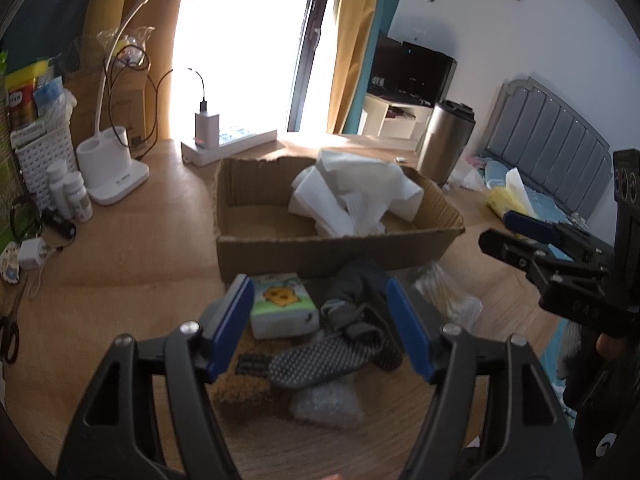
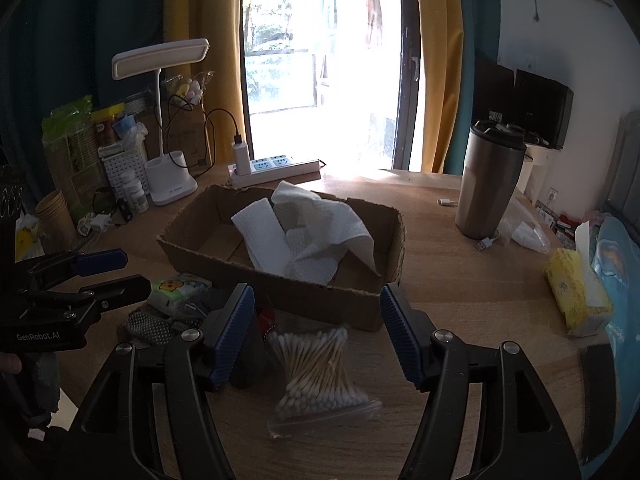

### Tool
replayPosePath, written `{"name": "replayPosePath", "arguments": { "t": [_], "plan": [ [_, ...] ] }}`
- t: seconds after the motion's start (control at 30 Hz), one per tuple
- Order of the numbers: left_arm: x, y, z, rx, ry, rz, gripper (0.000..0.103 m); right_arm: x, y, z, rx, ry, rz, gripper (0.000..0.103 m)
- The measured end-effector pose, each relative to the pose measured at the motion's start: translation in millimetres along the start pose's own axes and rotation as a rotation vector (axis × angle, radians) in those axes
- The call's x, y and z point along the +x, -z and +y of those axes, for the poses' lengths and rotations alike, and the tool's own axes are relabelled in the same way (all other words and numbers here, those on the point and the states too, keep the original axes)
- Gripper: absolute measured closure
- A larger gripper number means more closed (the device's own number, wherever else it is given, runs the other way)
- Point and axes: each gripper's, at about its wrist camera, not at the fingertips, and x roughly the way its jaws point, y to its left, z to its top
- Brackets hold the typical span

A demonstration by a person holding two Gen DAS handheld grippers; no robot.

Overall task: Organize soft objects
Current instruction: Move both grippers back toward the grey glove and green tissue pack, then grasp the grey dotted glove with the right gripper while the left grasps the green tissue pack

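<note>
Right now both sets of tongs stand open and empty, short of the cardboard box [image 2: 384,304] on the desk [image 2: 460,280]. My left tongs [image 1: 320,328] frame the dark patterned socks [image 1: 332,356] and the small tissue pack [image 1: 280,306], both just in front of the box; my right tongs [image 2: 316,332] hang over the bag of cotton swabs [image 2: 320,372], also in front of the box. White paper towels [image 2: 304,232] already lie inside the box.

I judge the slick swab bag could slide out of a pinch, and the heaped socks may snag a neighbour. The bubble wrap [image 1: 324,404] near the socks is blurred, and a dark item beside the swabs is hidden behind my right tongs.
</note>
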Motion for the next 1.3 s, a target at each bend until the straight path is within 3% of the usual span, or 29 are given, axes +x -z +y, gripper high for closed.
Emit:
{"name": "replayPosePath", "arguments": {
  "t": [0.43,1.03,1.3],
  "plan": [
    [5,22,19,-0.042,-0.015,0.036,0.032,20,13,18,-0.013,-0.043,0.064,0.034],
    [4,33,67,-0.111,-0.032,0.038,0.032,69,11,81,-0.080,-0.164,0.158,0.035],
    [3,36,72,-0.119,-0.025,0.036,0.032,84,19,91,-0.076,-0.194,0.212,0.051]
  ]
}}
